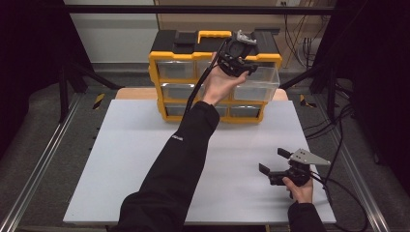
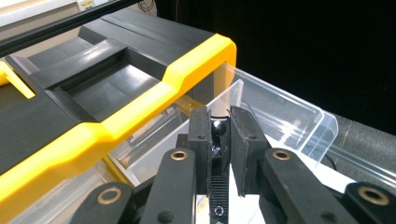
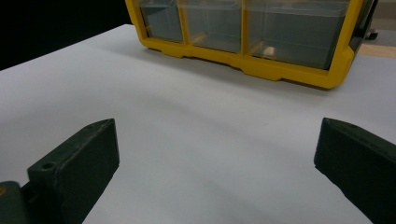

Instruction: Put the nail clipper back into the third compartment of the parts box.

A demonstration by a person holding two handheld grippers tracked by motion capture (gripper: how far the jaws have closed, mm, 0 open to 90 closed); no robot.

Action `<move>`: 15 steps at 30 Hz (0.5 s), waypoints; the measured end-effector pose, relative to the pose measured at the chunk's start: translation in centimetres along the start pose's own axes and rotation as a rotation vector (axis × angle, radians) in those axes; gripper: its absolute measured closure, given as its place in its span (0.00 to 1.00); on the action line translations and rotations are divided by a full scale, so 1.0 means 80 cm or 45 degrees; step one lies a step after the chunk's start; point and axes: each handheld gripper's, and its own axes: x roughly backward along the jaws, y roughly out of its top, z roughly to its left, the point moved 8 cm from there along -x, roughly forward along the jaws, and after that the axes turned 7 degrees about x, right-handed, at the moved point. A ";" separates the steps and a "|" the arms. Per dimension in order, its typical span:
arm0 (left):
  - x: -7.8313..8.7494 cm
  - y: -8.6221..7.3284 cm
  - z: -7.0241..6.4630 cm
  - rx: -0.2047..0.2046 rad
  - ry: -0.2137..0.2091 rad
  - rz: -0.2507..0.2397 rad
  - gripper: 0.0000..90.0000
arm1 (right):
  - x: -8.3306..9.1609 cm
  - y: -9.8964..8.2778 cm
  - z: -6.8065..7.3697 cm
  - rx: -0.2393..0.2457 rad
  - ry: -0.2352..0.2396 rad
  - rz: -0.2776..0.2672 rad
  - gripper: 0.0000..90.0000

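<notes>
Left gripper (image 1: 243, 62): up at the top right of the organizer, over the pulled-out drawer. In the left gripper view (image 2: 219, 135) the jaws are pinched nearly together on a small dark, shiny round thing (image 2: 218, 127). Can't tell what it is, too small and mostly hidden between the pads.

Drawer (image 1: 263, 82): clear plastic, top-right slot, slid well out toward the table. The left gripper view looks down into it (image 2: 285, 119), and the clamped bit hangs right above the open tray.

Organizer (image 1: 170, 44): yellow frame with a black top and a yellow handle, standing at the far edge of the white board. Three rows of clear drawers; the rest look pushed in.

Right gripper (image 1: 279, 166): hanging out low over the near right part of the board, well apart from the organizer. Jaws spread wide with nothing between them; the right gripper view (image 3: 217, 163) just has bare white surface in the gap.

White board (image 1: 135, 159): covers the table, pretty much bare around the right gripper.
</notes>
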 end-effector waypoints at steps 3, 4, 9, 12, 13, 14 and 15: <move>-0.001 -0.003 0.000 -0.002 -0.004 0.006 0.88 | 0.000 0.000 0.001 -0.009 0.003 0.004 0.01; -0.002 -0.004 0.000 -0.003 -0.005 0.008 0.88 | 0.000 0.000 0.001 -0.007 0.001 0.003 0.01; -0.007 -0.013 0.002 -0.002 -0.002 0.026 0.88 | 0.000 0.000 0.001 -0.005 0.001 0.002 0.01; -0.009 -0.018 0.006 0.009 -0.004 0.036 0.88 | 0.000 0.000 0.000 0.005 0.000 -0.003 0.01; -0.010 -0.019 0.007 0.009 -0.004 0.044 0.88 | 0.000 0.000 0.000 0.004 -0.001 -0.002 0.01; -0.011 -0.021 0.007 0.008 -0.002 0.048 0.88 | 0.000 0.000 0.000 -0.007 -0.001 0.003 0.01; -0.011 -0.022 0.008 0.007 -0.001 0.051 0.88 | 0.000 0.000 0.001 -0.011 -0.001 0.006 0.01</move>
